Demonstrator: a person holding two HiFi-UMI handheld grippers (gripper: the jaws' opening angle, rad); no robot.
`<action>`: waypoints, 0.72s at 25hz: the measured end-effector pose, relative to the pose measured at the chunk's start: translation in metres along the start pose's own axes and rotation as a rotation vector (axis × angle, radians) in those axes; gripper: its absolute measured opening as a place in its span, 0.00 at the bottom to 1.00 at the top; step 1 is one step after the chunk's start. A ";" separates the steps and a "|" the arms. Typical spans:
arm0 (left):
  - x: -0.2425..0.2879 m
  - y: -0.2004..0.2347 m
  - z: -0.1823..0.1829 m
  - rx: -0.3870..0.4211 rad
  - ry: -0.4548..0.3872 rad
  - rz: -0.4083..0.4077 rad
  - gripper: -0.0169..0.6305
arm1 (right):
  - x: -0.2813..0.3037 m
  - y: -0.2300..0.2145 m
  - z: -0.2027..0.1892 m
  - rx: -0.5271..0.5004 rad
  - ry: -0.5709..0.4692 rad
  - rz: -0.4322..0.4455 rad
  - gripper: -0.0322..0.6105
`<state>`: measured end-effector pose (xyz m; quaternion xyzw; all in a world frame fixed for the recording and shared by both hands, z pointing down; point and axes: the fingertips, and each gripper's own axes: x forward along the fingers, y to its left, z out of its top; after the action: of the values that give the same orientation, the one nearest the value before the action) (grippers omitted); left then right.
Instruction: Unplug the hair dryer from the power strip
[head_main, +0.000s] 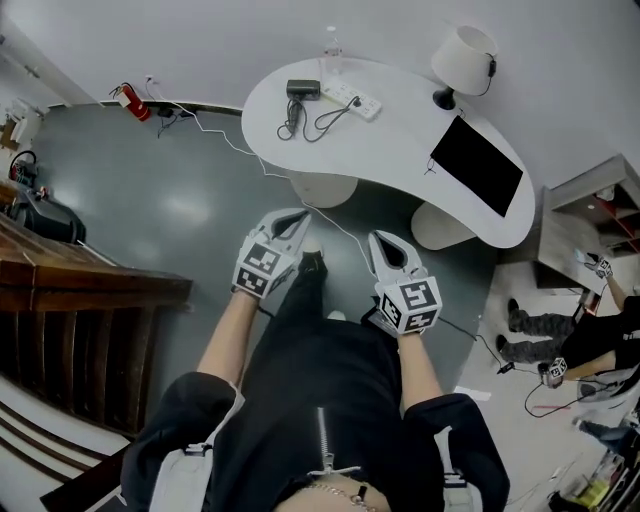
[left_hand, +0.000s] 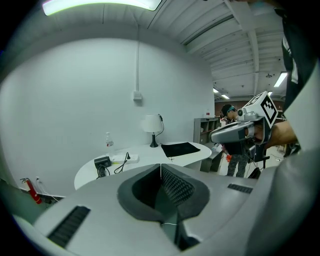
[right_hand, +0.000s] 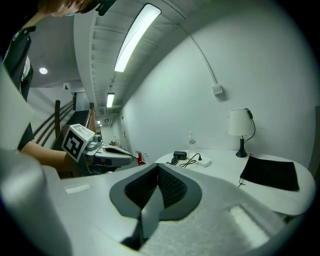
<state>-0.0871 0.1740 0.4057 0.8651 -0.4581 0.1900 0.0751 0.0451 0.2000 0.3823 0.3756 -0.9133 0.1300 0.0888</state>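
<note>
Nothing done yet: black cord (head_main: 330, 118) plugged into power strip (head_main: 358, 100) on table (head_main: 400, 160). Left gripper (head_main: 296, 218) and right gripper (head_main: 380, 240) are closed, empty, well short of it.

**You are in a big work hall, like a lab**

The room around you is large and plain. The ceiling (left_hand: 240, 55) over you is bare, with beams and long strip lights (right_hand: 134, 37). The floor (head_main: 150, 200) is smooth and grey. A red fire extinguisher (head_main: 133, 102) sits by the white wall.

A curved white table (head_main: 400, 140) holds a lamp (head_main: 463, 58), a black mat (head_main: 477, 165) and a power strip (head_main: 352, 98). A thin white cord (head_main: 235, 143) runs over the floor to it.

On your right are a shelf (head_main: 600, 215) full of stuff and loose wires (head_main: 560, 405) on the floor. Another person (head_main: 600, 345) is there too. On your left are dark wooden steps (head_main: 60, 300).
</note>
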 end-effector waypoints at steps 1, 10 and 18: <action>0.008 0.006 0.001 0.002 0.000 -0.005 0.05 | 0.007 -0.006 0.002 -0.002 0.000 -0.006 0.05; 0.095 0.091 0.016 0.004 0.023 -0.052 0.05 | 0.088 -0.071 0.030 0.001 0.011 -0.084 0.05; 0.163 0.175 0.037 0.073 0.065 -0.129 0.05 | 0.170 -0.115 0.057 0.038 0.035 -0.129 0.05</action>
<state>-0.1382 -0.0609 0.4286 0.8883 -0.3917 0.2293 0.0702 0.0031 -0.0085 0.3922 0.4331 -0.8828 0.1480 0.1059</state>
